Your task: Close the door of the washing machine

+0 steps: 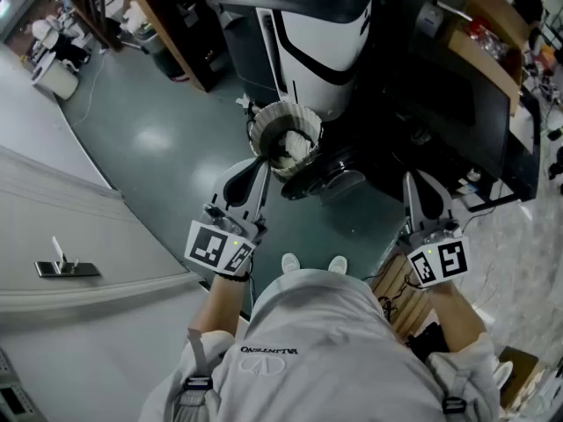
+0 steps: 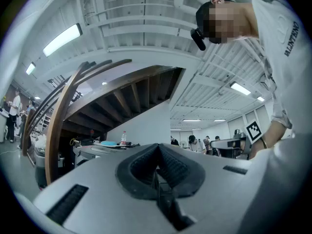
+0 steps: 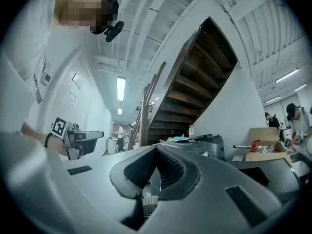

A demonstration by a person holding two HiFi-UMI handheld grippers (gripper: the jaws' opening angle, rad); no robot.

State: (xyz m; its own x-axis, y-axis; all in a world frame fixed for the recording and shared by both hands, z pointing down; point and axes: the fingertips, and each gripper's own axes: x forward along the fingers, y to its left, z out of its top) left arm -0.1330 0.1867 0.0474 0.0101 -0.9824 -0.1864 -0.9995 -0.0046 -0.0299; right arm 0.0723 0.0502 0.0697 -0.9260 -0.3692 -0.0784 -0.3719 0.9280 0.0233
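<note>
The washing machine (image 1: 312,38), white with black trim, stands ahead of me in the head view. Its grey top (image 3: 209,141) carries a bottle. What looks like its dark round door (image 1: 327,180) hangs open low at its front. A white pleated basket (image 1: 286,134) sits on the floor before it and shows between the jaws (image 3: 148,199) in the right gripper view. My left gripper (image 1: 262,161) (image 2: 157,147) is shut and empty, its tip over the basket's near rim. My right gripper (image 1: 413,181) (image 3: 157,149) is shut and empty, to the right of the door.
A wooden staircase (image 3: 195,82) rises behind the machine. A dark desk (image 1: 475,104) with cardboard boxes stands at the right. At my left is a white panel with a metal handle (image 1: 66,268). Cables (image 1: 400,293) lie by my right foot. People stand far off.
</note>
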